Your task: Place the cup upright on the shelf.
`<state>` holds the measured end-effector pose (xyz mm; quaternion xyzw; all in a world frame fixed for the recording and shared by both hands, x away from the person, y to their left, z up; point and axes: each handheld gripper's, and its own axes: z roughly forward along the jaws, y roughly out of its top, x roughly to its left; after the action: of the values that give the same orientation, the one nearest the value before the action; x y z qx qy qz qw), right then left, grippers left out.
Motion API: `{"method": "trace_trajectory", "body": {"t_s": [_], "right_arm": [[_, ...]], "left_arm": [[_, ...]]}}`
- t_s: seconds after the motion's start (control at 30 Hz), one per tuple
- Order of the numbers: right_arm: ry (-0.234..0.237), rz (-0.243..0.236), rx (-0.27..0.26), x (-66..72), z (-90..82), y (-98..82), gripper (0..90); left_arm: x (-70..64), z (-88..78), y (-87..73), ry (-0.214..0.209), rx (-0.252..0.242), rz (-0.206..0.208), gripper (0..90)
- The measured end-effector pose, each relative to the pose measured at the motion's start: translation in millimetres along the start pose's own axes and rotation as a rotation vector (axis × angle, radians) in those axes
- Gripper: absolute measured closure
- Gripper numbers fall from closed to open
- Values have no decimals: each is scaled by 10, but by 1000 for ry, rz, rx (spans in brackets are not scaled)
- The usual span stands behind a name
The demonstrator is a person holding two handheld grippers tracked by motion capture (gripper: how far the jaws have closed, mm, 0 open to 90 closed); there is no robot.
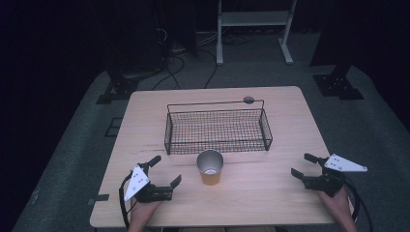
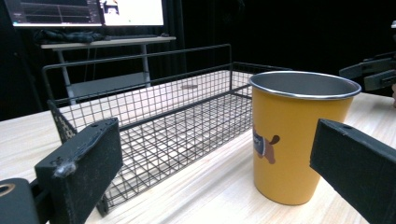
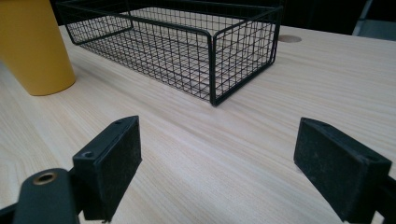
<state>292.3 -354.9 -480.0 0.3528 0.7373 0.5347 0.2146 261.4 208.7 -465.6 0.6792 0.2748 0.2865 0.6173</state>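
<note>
The left gripper point(image 1: 167, 170) sits with jaws spread wide, holding nothing, near the yellow cup point(image 1: 211, 167) (upright, just before the wire basket point(image 1: 217, 131)). The right gripper point(image 1: 301, 165), equally agape and empty, rests near the table's point(image 1: 270, 198) right edge, bare wood between.

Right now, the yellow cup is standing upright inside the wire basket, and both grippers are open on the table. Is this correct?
Not quite. The yellow cup stands upright on the table, just in front of the wire basket, not inside it; the high view shows this. The rest holds: the left gripper and the right gripper are both open.
</note>
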Motion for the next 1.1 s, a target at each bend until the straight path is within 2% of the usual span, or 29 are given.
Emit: {"method": "trace_trajectory", "body": {"t_s": [0.63, 0.87, 1.1], "right_arm": [[-3, 3, 0, -2, 1, 0, 139], [-2, 4, 0, -4, 1, 1, 139], [-2, 6, 0, -5, 1, 1, 140]], "left_arm": [[-153, 125, 19, -57, 8, 19, 17], [-254, 216, 25, -94, 21, 37, 17], [-334, 297, 22, -123, 28, 39, 17]]}}
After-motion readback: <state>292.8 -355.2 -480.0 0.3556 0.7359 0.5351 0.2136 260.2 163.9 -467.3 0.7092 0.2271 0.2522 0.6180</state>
